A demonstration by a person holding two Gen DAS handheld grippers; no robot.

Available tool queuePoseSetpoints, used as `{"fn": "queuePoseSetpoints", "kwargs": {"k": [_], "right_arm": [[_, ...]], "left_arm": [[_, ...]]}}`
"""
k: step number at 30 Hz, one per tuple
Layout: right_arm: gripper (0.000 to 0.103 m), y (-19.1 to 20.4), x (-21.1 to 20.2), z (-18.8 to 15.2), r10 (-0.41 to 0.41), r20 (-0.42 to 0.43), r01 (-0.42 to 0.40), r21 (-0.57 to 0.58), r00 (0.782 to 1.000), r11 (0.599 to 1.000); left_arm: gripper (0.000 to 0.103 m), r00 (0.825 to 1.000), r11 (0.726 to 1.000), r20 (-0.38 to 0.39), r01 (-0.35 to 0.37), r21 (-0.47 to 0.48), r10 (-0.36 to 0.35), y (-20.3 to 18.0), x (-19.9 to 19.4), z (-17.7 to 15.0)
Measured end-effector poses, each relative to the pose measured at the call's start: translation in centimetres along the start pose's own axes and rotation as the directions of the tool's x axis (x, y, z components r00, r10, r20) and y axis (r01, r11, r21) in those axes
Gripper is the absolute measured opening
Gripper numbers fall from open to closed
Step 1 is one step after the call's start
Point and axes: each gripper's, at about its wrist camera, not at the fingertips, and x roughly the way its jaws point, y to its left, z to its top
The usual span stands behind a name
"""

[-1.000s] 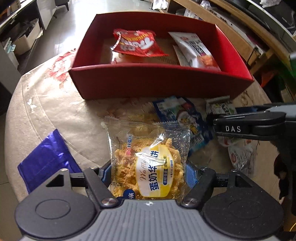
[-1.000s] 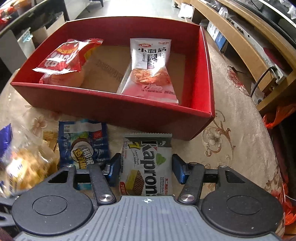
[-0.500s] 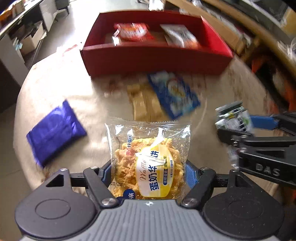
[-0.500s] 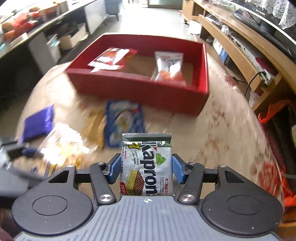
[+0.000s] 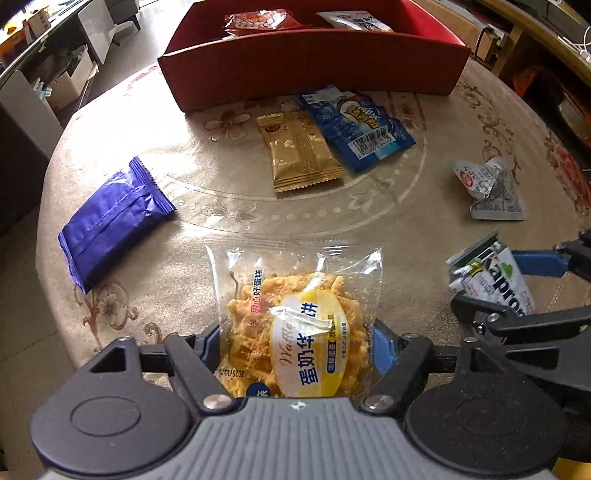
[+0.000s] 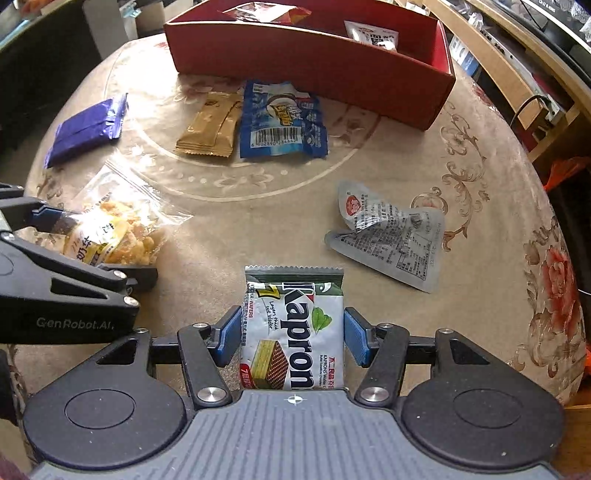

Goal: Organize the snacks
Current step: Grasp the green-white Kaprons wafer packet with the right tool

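the left gripper [image 5: 295, 347] is clamping a clear waffle snack bag [image 5: 295, 321] between its blue pads, holding it above the round surface [image 5: 229, 221] with its patterned beige cloth. the right gripper [image 6: 293, 339] is pinching a kapron wafer pack [image 6: 293, 328] upright between its own blue pads, the pack's crimped top edge pointing away from the camera.

the left wrist view is showing the right gripper from the side at the right edge, with the wafer pack [image 5: 491, 277] sticking out of it; the right wrist view is showing the reverse, the left gripper's black arm at the left edge with the waffle snack bag [image 6: 110, 229] poking forward from it.

lying loose on the surface are a purple packet [image 5: 110, 221] at the left, a gold packet [image 5: 299, 151] near the middle, a blue packet [image 5: 354, 125] touching and partly overlapping the gold one, and a crumpled grey pouch [image 5: 487, 188] well apart to the right. the right wrist view is giving a fuller look at the grey pouch [image 6: 388, 236], flattened with printed text facing up, just ahead and right of the wafer pack.

the red box [image 5: 314, 62] is sitting at the far side of the surface, just behind the blue and gold packets. inside it a red snack bag [image 5: 258, 20] is resting at the left and a white snack bag [image 5: 354, 22] at the right; the right wrist view is showing only the top edges of these over the box wall.
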Motion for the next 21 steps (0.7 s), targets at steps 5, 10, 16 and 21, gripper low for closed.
{"fn": "queuePoseSetpoints", "kwargs": {"k": [5,10,16,21], "right_arm": [[0.067,-0.1,0.1,-0.1,0.005,0.001,-0.005,0.006,1.000,1.000],[0.064,0.6,-0.3,-0.1,-0.022,0.022,0.023,-0.031,1.000,0.999],[0.064,-0.6,-1.7,0.6,-0.010,0.084,0.008,0.021,0.996,1.000],[0.064,-1.6,-3.0,2.0,-0.007,0.152,-0.002,0.062,0.988,0.998]], "left_arm": [[0.085,1.000,1.000,0.005,-0.007,-0.010,0.007,0.4,0.4,0.1],[0.070,1.000,1.000,0.020,-0.009,0.006,0.009,-0.2,-0.3,0.1],[0.070,0.998,0.999,0.064,0.013,-0.030,-0.011,0.1,-1.8,1.2],[0.069,0.993,0.998,0.119,0.023,-0.067,-0.015,0.5,-3.3,3.2]]}}
